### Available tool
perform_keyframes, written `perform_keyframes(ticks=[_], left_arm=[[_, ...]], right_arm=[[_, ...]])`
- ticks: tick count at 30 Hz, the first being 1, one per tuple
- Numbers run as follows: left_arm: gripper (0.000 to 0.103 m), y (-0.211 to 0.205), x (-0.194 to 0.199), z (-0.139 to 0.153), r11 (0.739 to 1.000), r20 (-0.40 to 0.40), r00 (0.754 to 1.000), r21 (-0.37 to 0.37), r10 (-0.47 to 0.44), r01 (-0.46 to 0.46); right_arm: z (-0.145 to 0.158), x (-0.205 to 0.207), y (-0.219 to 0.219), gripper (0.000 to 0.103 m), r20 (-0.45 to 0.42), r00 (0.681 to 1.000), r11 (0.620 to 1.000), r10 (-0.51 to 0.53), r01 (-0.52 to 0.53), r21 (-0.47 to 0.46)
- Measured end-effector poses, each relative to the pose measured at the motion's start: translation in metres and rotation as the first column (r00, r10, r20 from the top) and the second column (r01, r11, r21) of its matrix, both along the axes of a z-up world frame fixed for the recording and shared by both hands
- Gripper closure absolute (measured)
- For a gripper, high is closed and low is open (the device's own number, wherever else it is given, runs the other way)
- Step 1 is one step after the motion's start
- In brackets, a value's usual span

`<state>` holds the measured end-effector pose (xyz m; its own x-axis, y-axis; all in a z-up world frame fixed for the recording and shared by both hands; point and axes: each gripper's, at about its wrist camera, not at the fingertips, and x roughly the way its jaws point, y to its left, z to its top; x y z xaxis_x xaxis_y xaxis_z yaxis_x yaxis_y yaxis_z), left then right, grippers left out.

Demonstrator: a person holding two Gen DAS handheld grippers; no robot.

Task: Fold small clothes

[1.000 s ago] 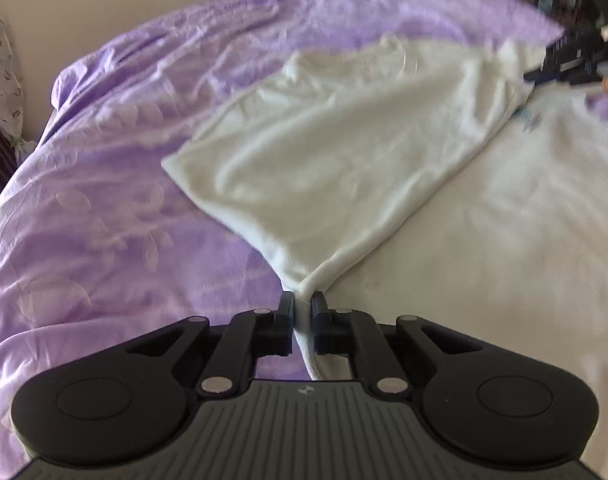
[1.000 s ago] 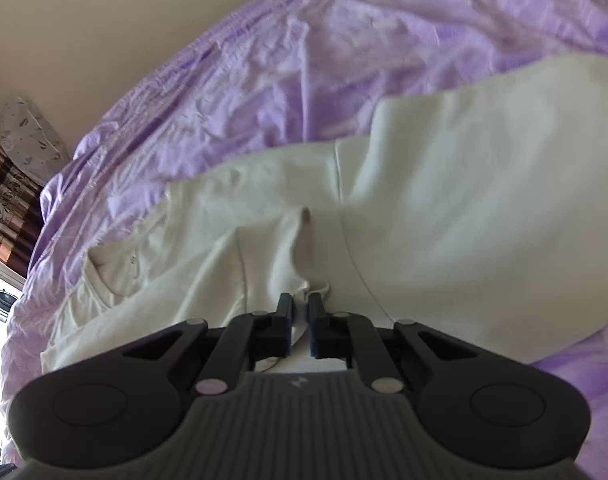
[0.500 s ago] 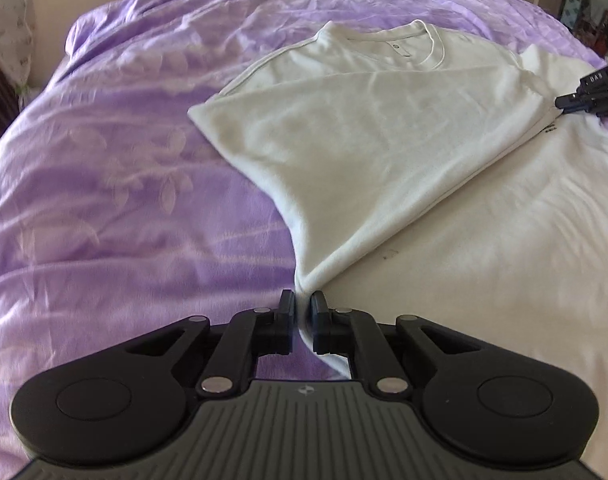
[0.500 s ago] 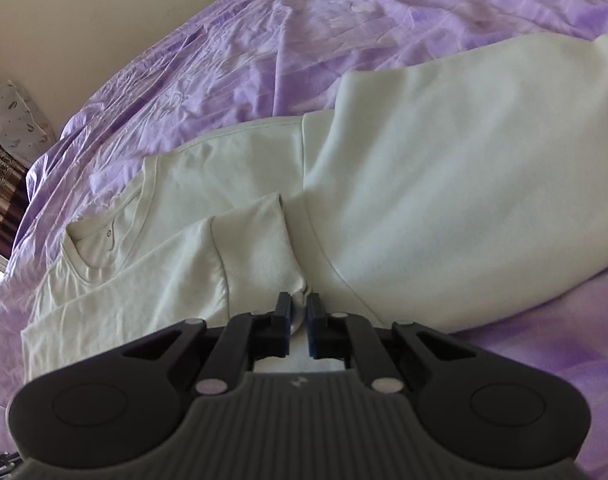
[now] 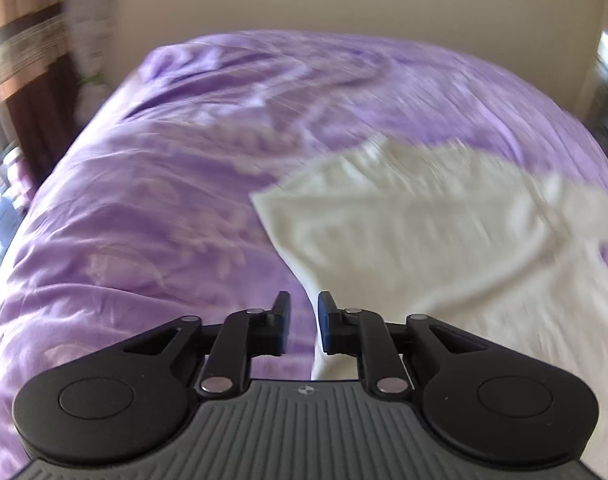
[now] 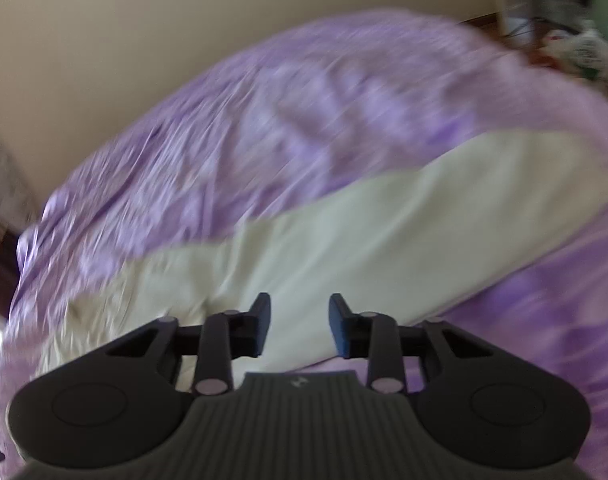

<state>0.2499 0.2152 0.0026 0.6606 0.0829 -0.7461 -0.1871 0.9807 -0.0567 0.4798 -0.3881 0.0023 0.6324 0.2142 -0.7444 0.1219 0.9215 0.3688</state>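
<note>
Left gripper (image 5: 304,322) first: jaws just opened a little, narrow gap, nothing between the pads — the shirt corner pinched there half a second ago is let go. White T-shirt (image 5: 424,240) now lies on the purple duvet (image 5: 144,200), ahead and to the right of the left fingers, its near edge just beside the right-hand pad and not clamped. View heavily blurred, so fold lines unreadable from this side. Right gripper (image 6: 300,326): jaws also just opened, wider than the left, empty — the sleeve fold held a moment ago is dropped. Shirt (image 6: 364,248) seen beneath and beyond the right fingers, a pale band across the duvet (image 6: 304,112), no pad touching cloth. Reads as one fold laid down and released by both claws together; likely next, a fresh pair of grasp points for the following fold. Cannot tell through the blur whether the folded flap landed square.
</note>
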Motion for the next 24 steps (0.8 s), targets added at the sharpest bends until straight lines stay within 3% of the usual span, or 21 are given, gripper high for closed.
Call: perform_keyframes(ticks=[4,5,8,12,19,22,24], left_arm=[[0.083,-0.004,0.017,-0.003,0.996,0.037,0.996,-0.045,0.078,-0.076],[0.079,-0.006,0.023,-0.006,0.995,0.033,0.996,-0.058,0.087,-0.085],[0.071,-0.014,0.036,-0.016,0.991,0.023,0.994,-0.088,0.105,-0.102],[0.066,-0.033,0.055,-0.032,0.99,-0.004,0.993,-0.07,0.119,-0.119],[0.062,-0.055,0.082,-0.06,0.989,-0.049,0.988,-0.034,0.144,-0.146],[0.062,-0.06,0.089,-0.069,0.986,-0.066,0.985,-0.034,0.158,-0.161],[0.062,-0.064,0.091,-0.071,0.989,-0.081,0.986,-0.006,0.147,-0.148]], right_arm=[[0.019,-0.015,-0.079,0.065,0.041,0.989,0.99,-0.143,0.142,0.019],[0.02,-0.019,-0.099,0.064,0.047,0.982,0.983,-0.183,0.182,0.03],[0.01,-0.029,-0.158,0.061,0.045,0.953,0.952,-0.298,0.294,0.08],[-0.018,-0.034,-0.216,0.061,0.018,0.903,0.896,-0.43,0.424,0.135],[-0.074,-0.01,-0.272,0.063,-0.025,0.851,0.838,-0.524,0.521,0.161],[-0.098,0.009,-0.283,0.064,-0.034,0.851,0.827,-0.524,0.519,0.216],[-0.108,0.019,-0.286,0.067,-0.022,0.857,0.837,-0.516,0.509,0.202]])
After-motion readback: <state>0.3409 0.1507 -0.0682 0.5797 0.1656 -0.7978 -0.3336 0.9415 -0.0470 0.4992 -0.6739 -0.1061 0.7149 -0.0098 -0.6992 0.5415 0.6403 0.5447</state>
